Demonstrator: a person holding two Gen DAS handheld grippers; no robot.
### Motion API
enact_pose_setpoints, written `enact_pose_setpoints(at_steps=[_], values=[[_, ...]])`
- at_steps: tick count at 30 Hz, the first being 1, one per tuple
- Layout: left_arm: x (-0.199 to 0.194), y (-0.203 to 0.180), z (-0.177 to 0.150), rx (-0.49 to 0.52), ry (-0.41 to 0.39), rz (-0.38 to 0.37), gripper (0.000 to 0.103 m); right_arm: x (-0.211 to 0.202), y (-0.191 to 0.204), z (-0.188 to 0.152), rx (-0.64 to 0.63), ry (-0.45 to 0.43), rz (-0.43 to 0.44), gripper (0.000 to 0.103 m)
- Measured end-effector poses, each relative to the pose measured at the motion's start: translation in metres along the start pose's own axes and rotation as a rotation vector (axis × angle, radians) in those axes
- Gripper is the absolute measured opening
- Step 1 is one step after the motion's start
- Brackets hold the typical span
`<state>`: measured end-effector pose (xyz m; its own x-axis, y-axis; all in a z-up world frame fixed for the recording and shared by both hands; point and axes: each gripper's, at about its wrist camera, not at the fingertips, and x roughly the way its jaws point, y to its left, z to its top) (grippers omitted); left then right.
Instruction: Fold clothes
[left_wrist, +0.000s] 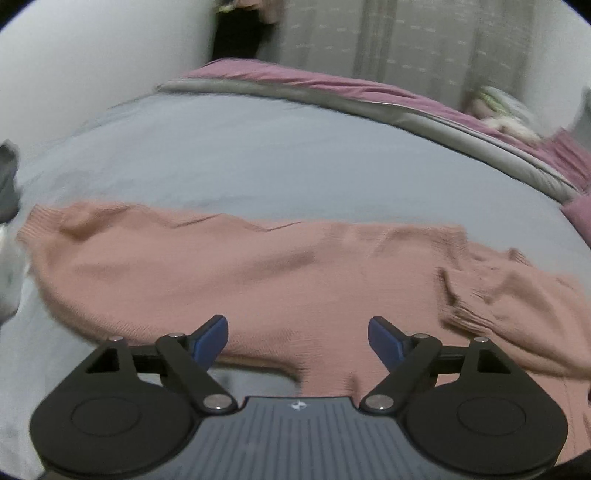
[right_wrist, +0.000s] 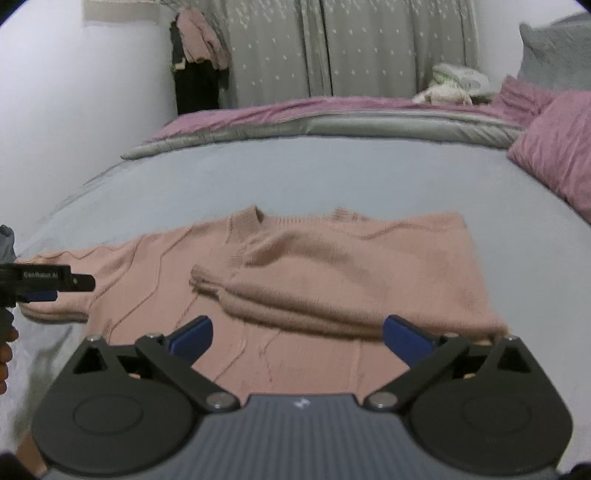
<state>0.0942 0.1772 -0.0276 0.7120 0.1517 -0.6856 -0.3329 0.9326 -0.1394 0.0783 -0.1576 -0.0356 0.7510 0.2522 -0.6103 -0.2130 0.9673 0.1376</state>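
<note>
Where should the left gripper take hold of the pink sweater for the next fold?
Probably the unfolded sleeve lying flat at the sweater's left end, near its cuff, coming in from the left edge. The other sleeve is already folded across the body, and the left gripper hovers open by that end.

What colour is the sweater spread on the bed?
Dusty salmon pink sweater, plain ribbed knit; the right wrist view shows it best.
</note>
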Motion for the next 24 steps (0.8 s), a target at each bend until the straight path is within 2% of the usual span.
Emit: enact_pose_setpoints(at_steps=[9,16,24], values=[[0.005,0.032,-0.004,-0.150,-0.024,0.121,0.083,0.001,-0.016,-0.011,0.216,0.071,0.063,0.103],[0.004,0.057,-0.008,-0.237,-0.064,0.192,0.083,0.000,-0.017,-0.013,0.230,0.075,0.030,0.103],[0.013,0.079,-0.017,-0.331,-0.091,0.249,0.083,0.006,-0.008,-0.017,0.184,0.092,0.034,0.103]])
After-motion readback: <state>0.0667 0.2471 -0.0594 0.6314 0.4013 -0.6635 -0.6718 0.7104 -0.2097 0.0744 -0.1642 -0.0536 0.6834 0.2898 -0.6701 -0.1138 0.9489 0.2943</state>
